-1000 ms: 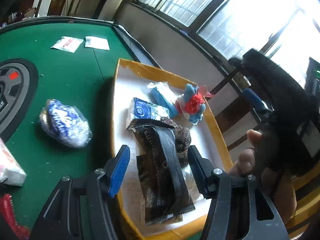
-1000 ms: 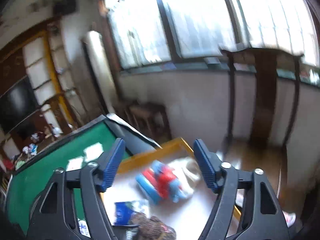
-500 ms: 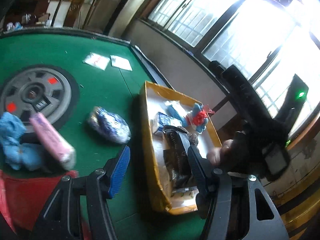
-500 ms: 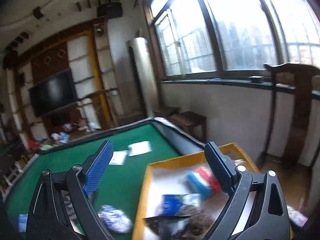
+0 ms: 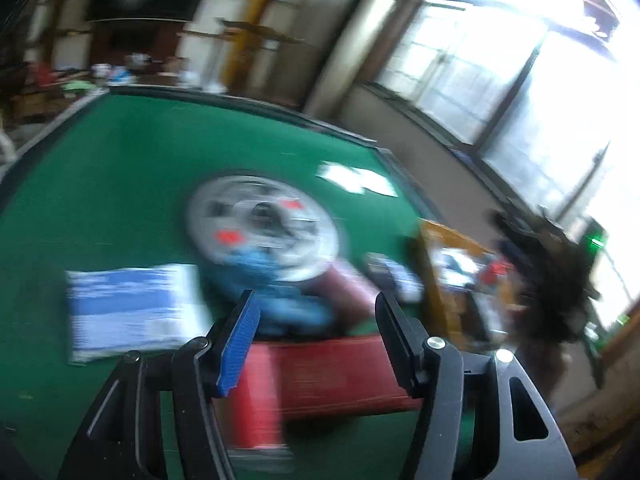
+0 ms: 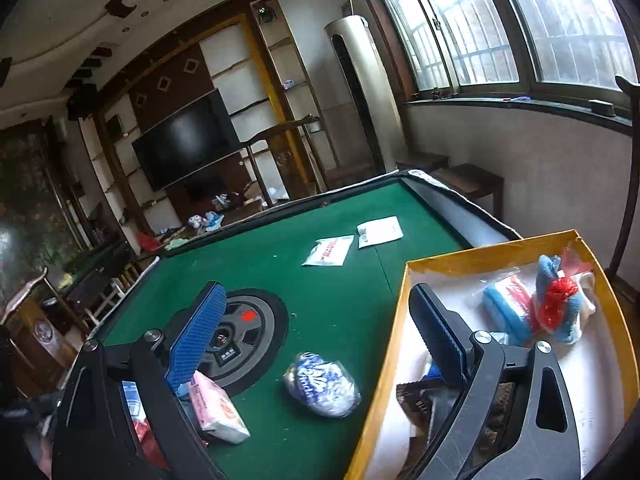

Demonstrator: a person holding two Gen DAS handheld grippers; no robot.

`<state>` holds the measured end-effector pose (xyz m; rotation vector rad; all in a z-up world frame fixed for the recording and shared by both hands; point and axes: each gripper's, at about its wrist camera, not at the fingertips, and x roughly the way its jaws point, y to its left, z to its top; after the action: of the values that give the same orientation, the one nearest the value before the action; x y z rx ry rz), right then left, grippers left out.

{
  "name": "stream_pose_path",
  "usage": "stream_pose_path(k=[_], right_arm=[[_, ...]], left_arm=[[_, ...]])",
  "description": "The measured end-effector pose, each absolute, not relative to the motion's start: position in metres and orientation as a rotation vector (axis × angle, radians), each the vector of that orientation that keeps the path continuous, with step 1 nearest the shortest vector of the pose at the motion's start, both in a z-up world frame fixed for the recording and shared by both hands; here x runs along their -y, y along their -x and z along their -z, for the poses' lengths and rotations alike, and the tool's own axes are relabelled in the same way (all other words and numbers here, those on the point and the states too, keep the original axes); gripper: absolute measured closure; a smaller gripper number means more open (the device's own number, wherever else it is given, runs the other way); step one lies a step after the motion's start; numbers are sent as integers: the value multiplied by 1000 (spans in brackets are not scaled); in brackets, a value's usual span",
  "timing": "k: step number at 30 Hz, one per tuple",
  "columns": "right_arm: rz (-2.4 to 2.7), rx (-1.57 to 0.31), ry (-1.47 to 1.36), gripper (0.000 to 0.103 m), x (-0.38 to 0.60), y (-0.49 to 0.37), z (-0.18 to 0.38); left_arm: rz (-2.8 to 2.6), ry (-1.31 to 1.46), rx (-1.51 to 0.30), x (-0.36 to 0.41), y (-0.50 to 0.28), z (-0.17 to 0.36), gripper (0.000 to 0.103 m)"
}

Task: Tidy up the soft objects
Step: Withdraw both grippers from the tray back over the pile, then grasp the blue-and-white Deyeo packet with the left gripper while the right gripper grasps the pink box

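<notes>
Green felt covers the counter point(image 6: 340, 300), with a yellow-rimmed tray point(image 6: 480, 250) at its right edge already holding several soft items. Both the left gripper point(image 5: 316, 340) and right gripper point(image 6: 316, 340) have their fingers apart and empty. A blue-white pack point(image 6: 322, 386) lies just beside the tray. Misjudged reach in the blurred left view could shove the loose items instead of gripping them.

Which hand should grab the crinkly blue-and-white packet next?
Probably the right. The right gripper is open, empty, and the blue-and-white packet lies just ahead, beside the yellow-rimmed box. The left gripper faces the red items instead.
</notes>
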<state>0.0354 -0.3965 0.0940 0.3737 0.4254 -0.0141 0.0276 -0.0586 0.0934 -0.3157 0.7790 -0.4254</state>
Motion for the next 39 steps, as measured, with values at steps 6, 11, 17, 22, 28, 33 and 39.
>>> stream_pose_path(k=[6, 11, 17, 22, 28, 33, 39], right_arm=[[-6, -453, -406, 9, 399, -37, -89], [1, -467, -415, 9, 400, -41, -87], [3, -472, -399, 9, 398, -41, -89], [-1, -466, -412, 9, 397, -38, -91], [-8, -467, -401, 9, 393, -36, -91], [-7, -478, -392, 9, 390, -37, -89], [-1, -481, -390, 9, 390, -36, -90]], left_arm=[[185, 267, -854, -15, -55, -70, 41], [84, 317, -969, -52, -95, -35, 41], [45, 347, -962, -62, -132, -19, 41], [32, 319, -1039, -66, -132, -6, 41], [198, 419, -1101, -61, -85, -13, 40], [260, 342, -1104, -36, -59, -18, 31], [172, 154, -1126, -7, -66, -10, 28]])
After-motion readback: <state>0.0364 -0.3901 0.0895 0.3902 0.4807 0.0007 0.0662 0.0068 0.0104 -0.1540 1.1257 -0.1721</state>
